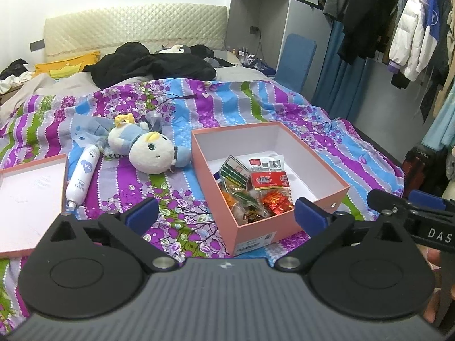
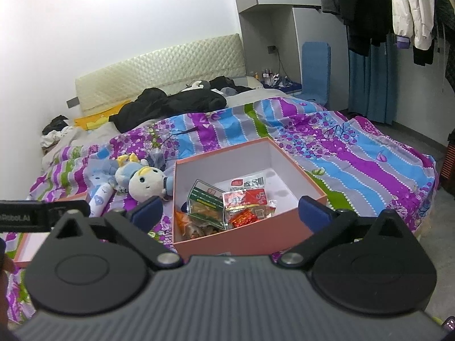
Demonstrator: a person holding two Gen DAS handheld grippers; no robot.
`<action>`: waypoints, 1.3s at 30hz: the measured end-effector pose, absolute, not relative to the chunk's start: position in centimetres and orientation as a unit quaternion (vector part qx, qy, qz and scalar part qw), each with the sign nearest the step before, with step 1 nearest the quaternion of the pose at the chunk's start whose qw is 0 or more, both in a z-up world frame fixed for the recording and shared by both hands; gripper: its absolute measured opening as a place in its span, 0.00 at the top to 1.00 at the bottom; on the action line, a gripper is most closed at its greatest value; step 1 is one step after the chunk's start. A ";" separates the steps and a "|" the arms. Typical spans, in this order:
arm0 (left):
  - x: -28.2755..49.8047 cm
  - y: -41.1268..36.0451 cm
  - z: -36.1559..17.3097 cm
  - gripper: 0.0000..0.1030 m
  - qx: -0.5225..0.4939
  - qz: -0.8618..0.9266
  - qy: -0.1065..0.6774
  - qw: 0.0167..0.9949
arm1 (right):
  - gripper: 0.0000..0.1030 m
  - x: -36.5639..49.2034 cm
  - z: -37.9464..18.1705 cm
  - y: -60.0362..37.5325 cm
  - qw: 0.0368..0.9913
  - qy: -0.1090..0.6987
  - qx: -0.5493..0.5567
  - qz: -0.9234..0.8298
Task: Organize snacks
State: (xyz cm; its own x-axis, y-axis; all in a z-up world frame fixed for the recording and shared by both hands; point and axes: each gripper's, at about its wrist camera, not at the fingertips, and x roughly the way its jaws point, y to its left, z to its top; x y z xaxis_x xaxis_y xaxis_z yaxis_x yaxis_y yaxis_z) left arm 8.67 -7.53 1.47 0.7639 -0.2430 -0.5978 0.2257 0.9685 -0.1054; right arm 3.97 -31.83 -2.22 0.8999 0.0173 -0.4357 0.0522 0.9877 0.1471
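Observation:
A pink open box (image 1: 256, 228) (image 2: 287, 163) stands on the striped bedspread and holds several snack packets (image 1: 256, 190) (image 2: 227, 207): a green one, a red one, orange and shiny red ones. The pink box lid (image 1: 28, 199) lies inside up at the left; its edge shows in the right wrist view (image 2: 24, 248). My left gripper (image 1: 226, 213) is open and empty, held just short of the box's near corner. My right gripper (image 2: 230, 211) is open and empty, held over the box's near side. The right gripper's tip (image 1: 409, 210) shows at the right edge of the left wrist view.
A plush doll (image 1: 150, 147) (image 2: 143, 179) lies left of the box, with a white spray bottle (image 1: 82, 176) (image 2: 99, 199) beside it. Black clothes (image 1: 153, 65) are piled near the headboard. Hanging clothes (image 1: 398, 22) and a blue curtain are at the right.

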 end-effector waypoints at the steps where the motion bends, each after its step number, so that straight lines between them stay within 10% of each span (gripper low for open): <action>1: 8.8 -7.5 1.5 0.00 -0.013 -0.124 0.320 0.939 | 0.00 4.0 -2.2 -31.8 0.972 0.223 0.078 -0.009; 39: 9.1 -7.6 2.3 0.00 -0.014 -0.128 0.323 0.938 | 0.00 4.2 -1.8 -31.9 0.973 0.217 0.081 -0.019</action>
